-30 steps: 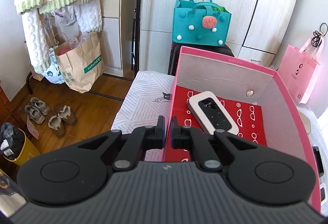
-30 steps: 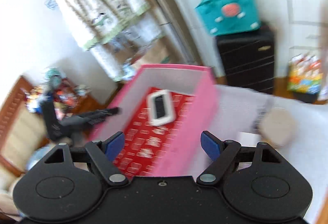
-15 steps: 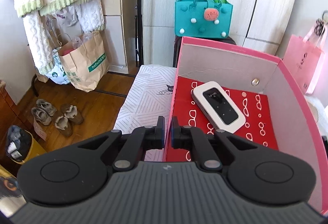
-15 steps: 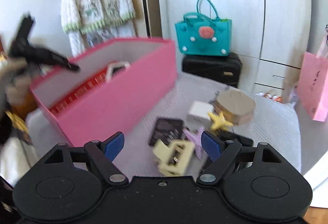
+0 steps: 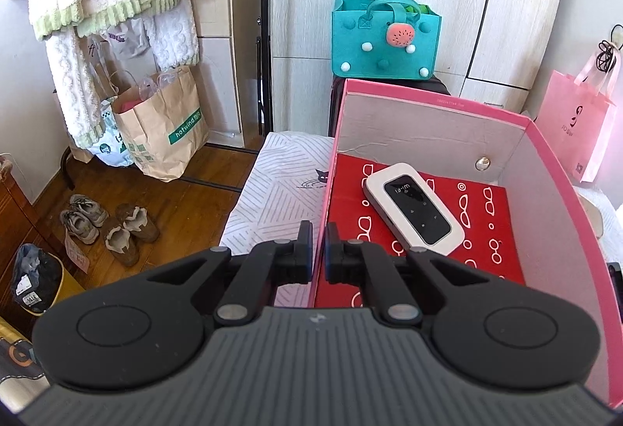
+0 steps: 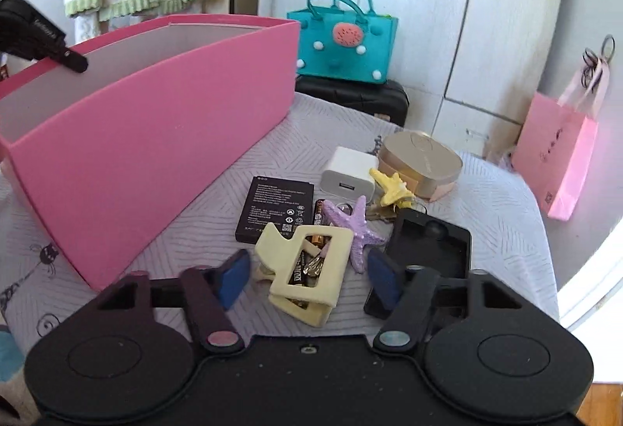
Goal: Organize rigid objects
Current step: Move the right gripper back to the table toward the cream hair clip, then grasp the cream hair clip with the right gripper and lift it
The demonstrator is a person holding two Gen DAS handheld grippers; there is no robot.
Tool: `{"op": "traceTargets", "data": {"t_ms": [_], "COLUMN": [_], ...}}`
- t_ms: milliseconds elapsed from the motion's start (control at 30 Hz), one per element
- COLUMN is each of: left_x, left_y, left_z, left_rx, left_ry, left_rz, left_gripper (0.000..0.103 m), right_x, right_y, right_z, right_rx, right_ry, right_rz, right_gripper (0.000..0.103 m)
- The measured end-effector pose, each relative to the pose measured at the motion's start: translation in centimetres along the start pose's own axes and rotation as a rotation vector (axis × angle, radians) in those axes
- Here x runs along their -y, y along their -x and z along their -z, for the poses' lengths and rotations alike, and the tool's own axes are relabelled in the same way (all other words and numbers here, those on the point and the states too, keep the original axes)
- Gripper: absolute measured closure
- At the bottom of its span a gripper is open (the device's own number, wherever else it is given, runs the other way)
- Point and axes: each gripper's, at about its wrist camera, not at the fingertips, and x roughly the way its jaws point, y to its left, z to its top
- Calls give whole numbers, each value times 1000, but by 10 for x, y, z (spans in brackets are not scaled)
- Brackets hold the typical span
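Now the pink box (image 5: 436, 99) wall is pinched by the left gripper (image 5: 318, 245), while the right gripper (image 6: 307, 272) jaws have just been closing around the yellow hair clip (image 6: 307, 270), not yet touched.

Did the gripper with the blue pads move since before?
Yes. The right gripper dropped from over the pink box to the yellow hair clip beside it; its jaws have been closing.

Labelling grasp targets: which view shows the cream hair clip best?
Right wrist view. The cream hair clip lies in full sight on the bedcover, between the open right tongs, beside the purple starfish. The left wrist view shows none of it, only the pink box and the Wi-Fi device inside.
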Motion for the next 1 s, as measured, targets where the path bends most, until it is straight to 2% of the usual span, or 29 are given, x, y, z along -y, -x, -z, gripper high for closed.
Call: {"op": "traceTargets", "data": {"t_ms": [67,233,567,800,1000], "left_x": [0,1,6,-1,-2], "left_y": [0,0,0,3,5], "left_z": [0,-2,-3,-2,0], "left_rx": [1,-1,-26,-26,-25], "left_ry": [-5,-19,-38,-15,-18], "left_rz": [-1,-8,-9,17,25], "left_gripper": [98,98,98,99,99], "right_x": [1,-3,8,5,7], "right_y": [0,5,27,43,49], "right_z": [0,2,-3,-12,-33], "right_rx": [-20,-29,-61,-22,19], "right_ry": [0,17,-59,-10,-46], "right_rz": [-14,17,-63,-32,-88], "right_gripper": [50,52,52,52,52]}}
